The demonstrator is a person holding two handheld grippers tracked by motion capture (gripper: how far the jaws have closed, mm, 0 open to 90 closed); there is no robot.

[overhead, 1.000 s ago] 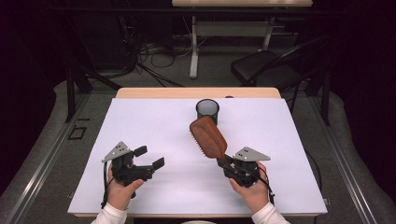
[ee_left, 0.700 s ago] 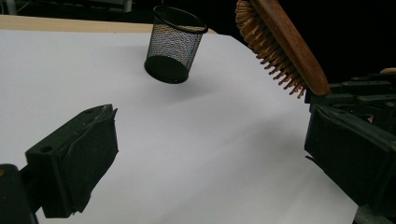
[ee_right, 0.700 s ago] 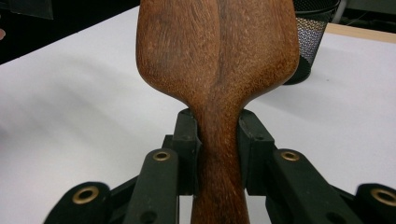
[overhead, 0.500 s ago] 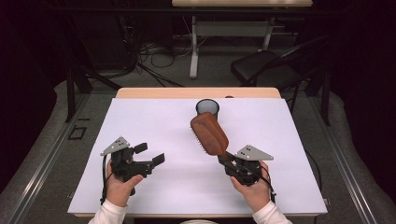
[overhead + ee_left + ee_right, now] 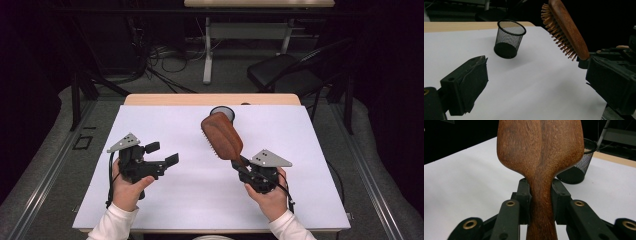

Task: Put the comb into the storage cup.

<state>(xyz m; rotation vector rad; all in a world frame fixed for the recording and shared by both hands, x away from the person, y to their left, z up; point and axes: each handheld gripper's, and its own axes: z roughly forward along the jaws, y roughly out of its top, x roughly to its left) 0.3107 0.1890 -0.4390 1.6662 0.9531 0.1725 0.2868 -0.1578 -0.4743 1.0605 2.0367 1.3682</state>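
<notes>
The white rectangular tabletop (image 5: 165, 210) lies bare on its left and near parts. A black wire-mesh cup (image 5: 222, 113) stands near the far edge, just behind the brown wooden paddle hairbrush (image 5: 222, 135). The right gripper (image 5: 245, 170) clamps the brush's handle, head raised and tilted far-left above the centre. The left gripper (image 5: 160, 155) hangs spread wide, holding nothing.

Matt wooden hairbrush (image 5: 221, 135), wire-mesh cup (image 5: 509, 38)

hairbrush (image 5: 222, 136): reddish-brown wood grain, tan bristles | cup (image 5: 509, 38): black mesh | table cover (image 5: 190, 190): white
</notes>
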